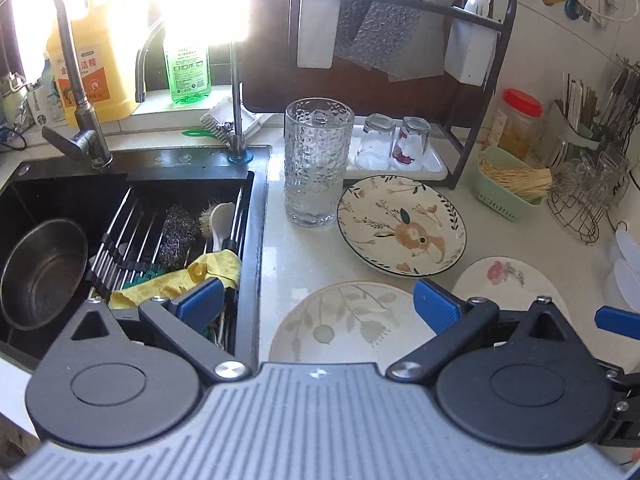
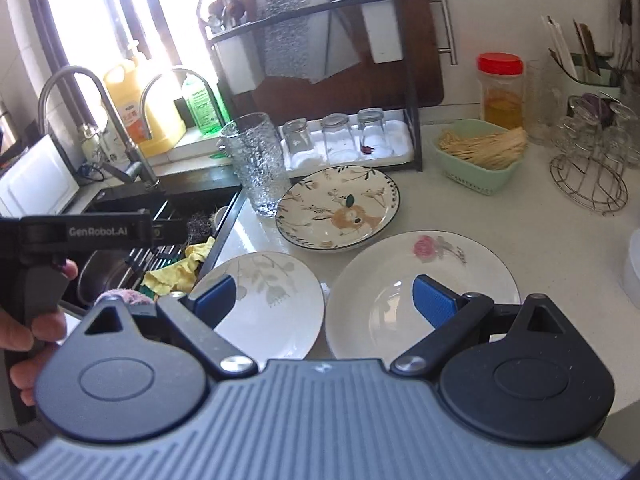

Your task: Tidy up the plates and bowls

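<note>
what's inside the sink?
The sink holds a steel pot, roll-up rack, steel scourer, brush and yellow cloth; beneath them is hidden.

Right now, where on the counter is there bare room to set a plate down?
Bare counter lies between the rose plate, the green basket and the wire rack. A narrower strip runs between the sink and the deer plate. The tall glass, deer plate and leaf plate crowd the middle.

Pale countertop (image 2: pixel 520 216) carries three plates (image 2: pixel 338 208), tumbler (image 2: pixel 256 164), green basket (image 2: pixel 478 156).
</note>
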`<state>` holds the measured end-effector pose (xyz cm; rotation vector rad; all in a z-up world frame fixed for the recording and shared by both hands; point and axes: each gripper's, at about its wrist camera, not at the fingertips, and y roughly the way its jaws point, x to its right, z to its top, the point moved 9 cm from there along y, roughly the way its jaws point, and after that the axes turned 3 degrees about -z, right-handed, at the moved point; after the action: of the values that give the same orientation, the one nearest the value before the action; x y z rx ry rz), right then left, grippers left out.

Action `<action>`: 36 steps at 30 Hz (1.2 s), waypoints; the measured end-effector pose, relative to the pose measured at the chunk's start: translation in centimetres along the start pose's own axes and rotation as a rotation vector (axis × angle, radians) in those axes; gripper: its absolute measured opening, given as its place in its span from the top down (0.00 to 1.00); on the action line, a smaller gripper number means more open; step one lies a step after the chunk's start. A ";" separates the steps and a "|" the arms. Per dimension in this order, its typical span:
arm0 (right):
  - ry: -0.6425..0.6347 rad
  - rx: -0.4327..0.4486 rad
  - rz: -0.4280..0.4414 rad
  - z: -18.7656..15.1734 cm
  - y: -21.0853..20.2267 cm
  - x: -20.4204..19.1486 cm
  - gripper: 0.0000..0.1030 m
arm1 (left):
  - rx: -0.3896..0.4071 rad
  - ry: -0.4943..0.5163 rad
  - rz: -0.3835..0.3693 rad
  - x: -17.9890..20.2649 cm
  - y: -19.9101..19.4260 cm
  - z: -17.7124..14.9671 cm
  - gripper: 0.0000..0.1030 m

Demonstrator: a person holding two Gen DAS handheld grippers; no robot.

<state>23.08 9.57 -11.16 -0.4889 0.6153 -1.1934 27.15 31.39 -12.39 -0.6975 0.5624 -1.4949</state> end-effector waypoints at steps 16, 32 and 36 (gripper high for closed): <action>0.137 -0.085 -0.122 -0.8 4.0 -3.0 0.06 | -0.131 0.086 -0.126 -5.3 7.0 1.1 0.01; 0.322 -0.197 -0.166 -4.7 6.4 -2.0 0.67 | -0.276 0.057 -0.366 -5.3 10.5 -3.7 0.32; 0.367 -0.228 -0.144 -5.4 6.9 -1.9 0.74 | -0.273 0.079 -0.428 -4.5 10.4 -4.4 0.43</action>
<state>23.83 13.25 -19.24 -0.5154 1.0533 -1.3700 31.11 35.03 -23.29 -1.0213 0.7173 -1.8685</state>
